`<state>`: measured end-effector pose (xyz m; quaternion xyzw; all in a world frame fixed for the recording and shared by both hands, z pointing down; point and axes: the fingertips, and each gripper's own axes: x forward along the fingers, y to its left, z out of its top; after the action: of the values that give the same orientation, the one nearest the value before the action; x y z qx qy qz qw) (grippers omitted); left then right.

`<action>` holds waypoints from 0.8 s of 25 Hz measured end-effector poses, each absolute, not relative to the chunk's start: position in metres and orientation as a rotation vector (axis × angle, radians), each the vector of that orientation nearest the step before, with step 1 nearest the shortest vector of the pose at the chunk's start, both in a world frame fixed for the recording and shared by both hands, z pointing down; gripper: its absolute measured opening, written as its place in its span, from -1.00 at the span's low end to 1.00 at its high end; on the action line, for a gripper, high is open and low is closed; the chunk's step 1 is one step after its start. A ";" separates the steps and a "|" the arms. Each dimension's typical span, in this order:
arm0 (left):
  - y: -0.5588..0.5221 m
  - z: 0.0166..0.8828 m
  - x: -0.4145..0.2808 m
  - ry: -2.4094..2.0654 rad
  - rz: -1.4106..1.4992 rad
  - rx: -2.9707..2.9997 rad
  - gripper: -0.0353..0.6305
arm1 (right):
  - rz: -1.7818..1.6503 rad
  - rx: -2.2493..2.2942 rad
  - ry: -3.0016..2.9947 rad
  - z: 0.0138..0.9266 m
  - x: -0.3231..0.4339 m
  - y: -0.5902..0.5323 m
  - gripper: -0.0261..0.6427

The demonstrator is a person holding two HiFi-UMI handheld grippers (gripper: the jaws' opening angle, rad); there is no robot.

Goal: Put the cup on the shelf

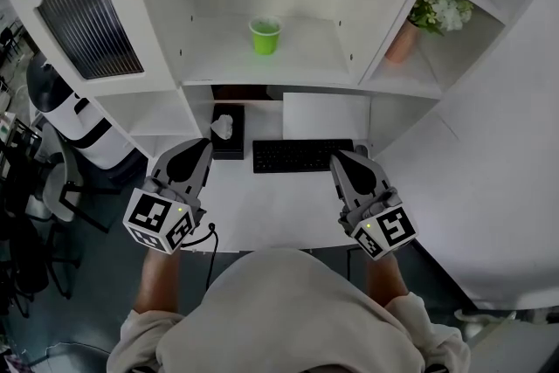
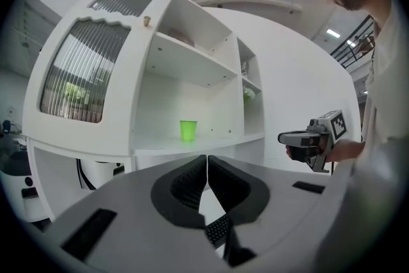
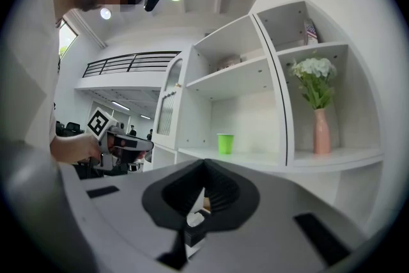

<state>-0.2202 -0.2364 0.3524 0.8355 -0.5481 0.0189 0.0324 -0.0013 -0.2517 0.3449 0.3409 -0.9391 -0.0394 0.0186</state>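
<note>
The small lime-green plastic cup (image 1: 265, 35) stood upright on the white middle shelf board (image 1: 218, 65) of the cabinet, open mouth up, alone in its compartment. As I judged it, the placing was already done and nothing was left to carry.

My left tool (image 1: 205, 146) was pressed together, with nothing between its ribbed pads; through its own camera the two pads met in one thin seam. The right tool (image 1: 340, 158) was likewise closed on nothing. Both hung over the white desk (image 1: 279, 210), the left just beside a black tissue box (image 1: 228, 134), the right above the end of a black keyboard (image 1: 303, 155).

From both tools the cup lay ahead and higher, well apart, its long axis vertical. It sat roughly between them: a little left of the left tool's seam, a little right of the right tool's. The left looked marginally nearer to me. A pink vase of white flowers (image 1: 403, 39) stood in the next compartment to the right, behind a divider.
</note>
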 end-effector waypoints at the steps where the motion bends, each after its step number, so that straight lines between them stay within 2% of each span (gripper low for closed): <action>1: -0.236 0.354 -0.220 -1.687 0.061 2.573 -0.87 | -0.122 1.058 -2.917 0.345 -0.001 -0.251 -0.91; 20: -0.230 0.358 -0.216 -1.689 0.059 2.569 -0.87 | -0.137 1.061 -2.919 0.345 0.004 -0.244 -0.91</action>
<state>-0.2162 -0.2304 0.3577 0.8350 -0.5490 0.0192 0.0333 0.0038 -0.2440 0.3447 0.3412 -0.9388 -0.0441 0.0163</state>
